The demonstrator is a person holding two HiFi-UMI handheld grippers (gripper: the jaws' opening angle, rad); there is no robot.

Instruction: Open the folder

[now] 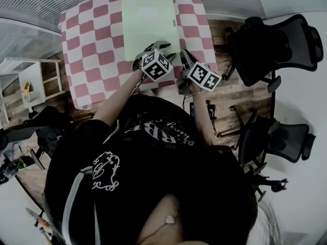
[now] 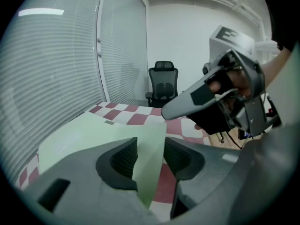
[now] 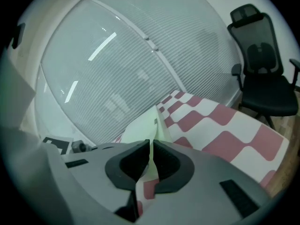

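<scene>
A pale green folder [image 1: 150,22] lies flat on the red-and-white checked tablecloth [image 1: 97,50]. My left gripper [image 1: 157,47] is at the folder's near edge. In the left gripper view its jaws [image 2: 150,156] stand apart, and a lifted green sheet of the folder [image 2: 149,158] passes through the gap without being pinched. My right gripper [image 1: 184,56] is at the folder's near right corner. Its jaws [image 3: 151,156] are shut on a thin edge of the folder [image 3: 147,125], which rises upright between the pads. The right gripper's finger [image 2: 187,104] also shows in the left gripper view.
The table stands against a blind-covered glass wall. Black office chairs [image 1: 271,45] [image 1: 276,137] stand to the right on the wooden floor, and one chair [image 2: 162,81] is beyond the table's far end. A white shelf unit [image 1: 30,80] is at the left.
</scene>
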